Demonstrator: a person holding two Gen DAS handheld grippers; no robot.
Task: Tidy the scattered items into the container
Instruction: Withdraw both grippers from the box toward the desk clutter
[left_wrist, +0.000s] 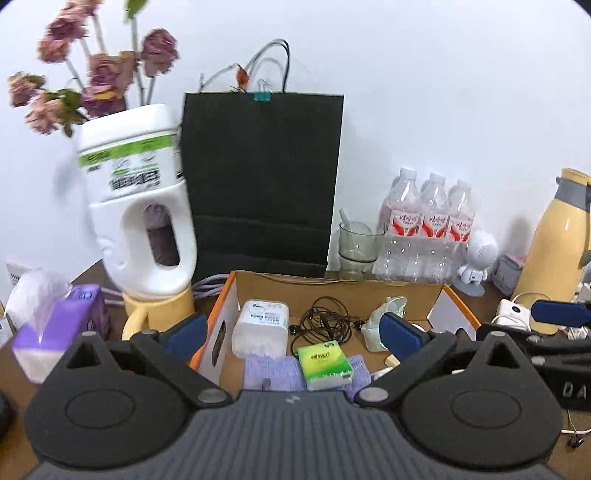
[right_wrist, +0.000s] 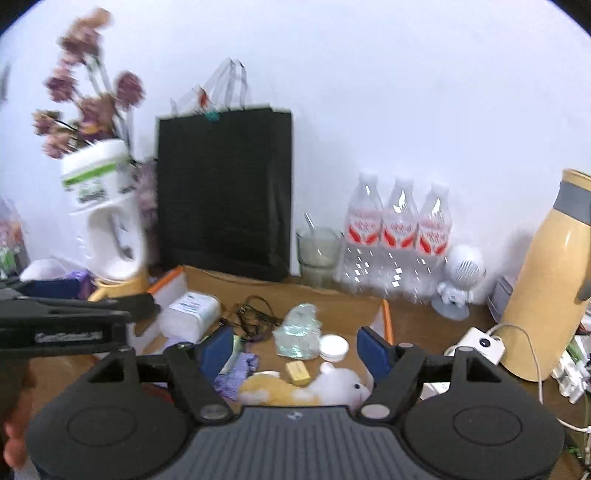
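A shallow cardboard box (left_wrist: 332, 282) with orange edges sits on the table; it also shows in the right wrist view (right_wrist: 207, 275). Inside lie a white tissue pack (left_wrist: 260, 326), a black earphone cable (left_wrist: 325, 325), a green tissue packet (left_wrist: 325, 365), a purple cloth (left_wrist: 271, 373), a crumpled clear wrapper (right_wrist: 299, 330), a small white jar (right_wrist: 333, 347), a yellow eraser block (right_wrist: 298, 372) and a white-and-tan plush toy (right_wrist: 306, 391). My left gripper (left_wrist: 291, 332) is open and empty over the box. My right gripper (right_wrist: 295, 350) is open and empty above the plush toy.
A black paper bag (left_wrist: 260, 177) stands behind the box. A white jug with dried flowers (left_wrist: 142, 206) and a purple tissue box (left_wrist: 59, 332) are left. Water bottles (left_wrist: 428, 229), a glass (left_wrist: 356, 251), a small white robot figure (left_wrist: 476, 258), a yellow thermos (left_wrist: 554, 243) and a white charger (right_wrist: 482, 345) are right.
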